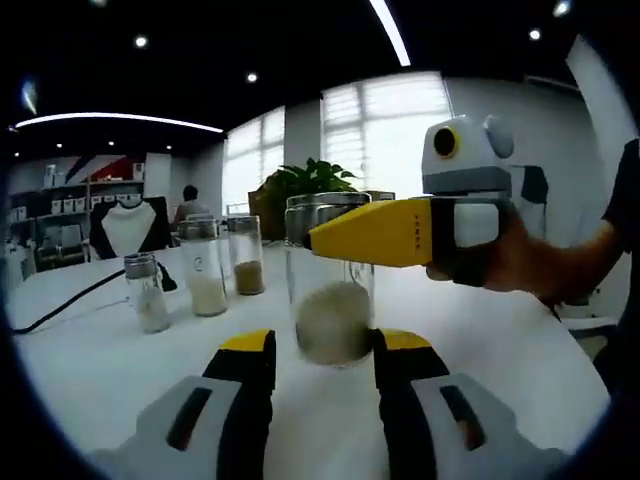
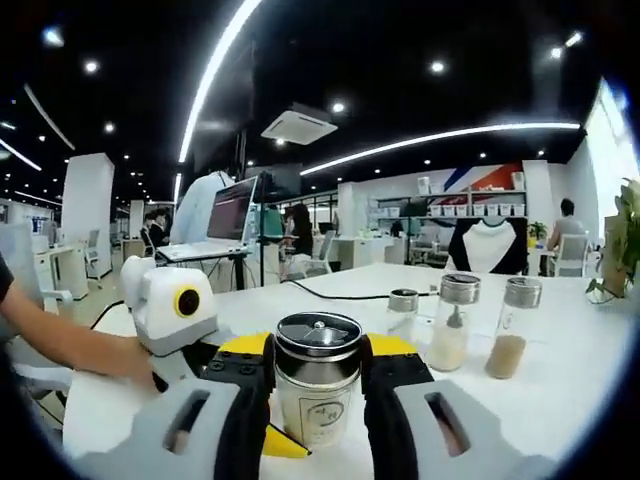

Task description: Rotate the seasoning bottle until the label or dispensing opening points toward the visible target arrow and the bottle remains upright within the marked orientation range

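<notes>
A long white bench (image 1: pixel 120 360) carries everything. On it stands the seasoning bottle (image 2: pixel 318 390), upright, with pale powder in the bottom and a steel lid. The right gripper (image 2: pixel 317 385) is clamped on it just under the lid, a jaw on each side. The left gripper (image 1: pixel 322 365) sits low at the bottle's base with its jaws spread on either side, seemingly not touching the glass. Three smaller jars (image 1: pixel 203 268) stand together further back.
</notes>
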Tool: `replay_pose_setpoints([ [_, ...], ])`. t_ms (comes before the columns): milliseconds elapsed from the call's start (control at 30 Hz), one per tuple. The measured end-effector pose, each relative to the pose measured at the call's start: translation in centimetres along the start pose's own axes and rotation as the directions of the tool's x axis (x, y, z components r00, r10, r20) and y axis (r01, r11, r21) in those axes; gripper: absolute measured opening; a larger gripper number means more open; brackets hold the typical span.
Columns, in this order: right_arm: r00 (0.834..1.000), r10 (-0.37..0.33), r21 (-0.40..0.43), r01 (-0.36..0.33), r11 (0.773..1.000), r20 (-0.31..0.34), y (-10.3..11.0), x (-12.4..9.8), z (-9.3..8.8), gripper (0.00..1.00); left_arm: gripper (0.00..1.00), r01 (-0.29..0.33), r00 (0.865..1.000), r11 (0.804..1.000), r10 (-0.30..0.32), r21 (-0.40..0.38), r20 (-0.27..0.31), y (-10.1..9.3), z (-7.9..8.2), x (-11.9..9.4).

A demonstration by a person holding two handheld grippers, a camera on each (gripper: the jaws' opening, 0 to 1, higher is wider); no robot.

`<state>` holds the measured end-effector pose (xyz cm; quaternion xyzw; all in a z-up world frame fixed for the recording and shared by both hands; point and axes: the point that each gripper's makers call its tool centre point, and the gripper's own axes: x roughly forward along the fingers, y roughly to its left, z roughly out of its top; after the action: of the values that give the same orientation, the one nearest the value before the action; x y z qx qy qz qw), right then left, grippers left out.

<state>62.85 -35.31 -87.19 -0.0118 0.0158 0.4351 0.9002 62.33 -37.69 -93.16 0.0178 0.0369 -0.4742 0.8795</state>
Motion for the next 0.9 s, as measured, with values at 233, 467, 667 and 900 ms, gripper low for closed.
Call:
replay_pose_setpoints([
  [233,0.996,-0.076,0.046,0.074,0.996,0.036,-0.4,0.8,0.5,0.31,0.41,-0.080,0.997,0.996,0.079,0.045,0.015,0.6,0.4,0.0],
  [467,0.991,-0.114,0.058,0.110,0.992,0.068,-0.3,1.4,0.7,0.31,0.38,-0.119,0.993,0.992,0.118,0.048,0.024,0.8,0.5,0.3],
  [667,0.984,-0.158,0.070,0.152,0.986,0.081,-0.9,1.9,0.7,0.32,0.37,-0.157,0.987,0.986,0.155,0.063,0.031,1.1,0.5,0.2],
  [900,0.989,-0.114,0.090,0.105,0.990,0.095,-0.5,1.9,0.8,0.32,0.36,-0.155,0.988,0.985,0.154,0.071,0.020,1.5,0.6,-0.5],
])
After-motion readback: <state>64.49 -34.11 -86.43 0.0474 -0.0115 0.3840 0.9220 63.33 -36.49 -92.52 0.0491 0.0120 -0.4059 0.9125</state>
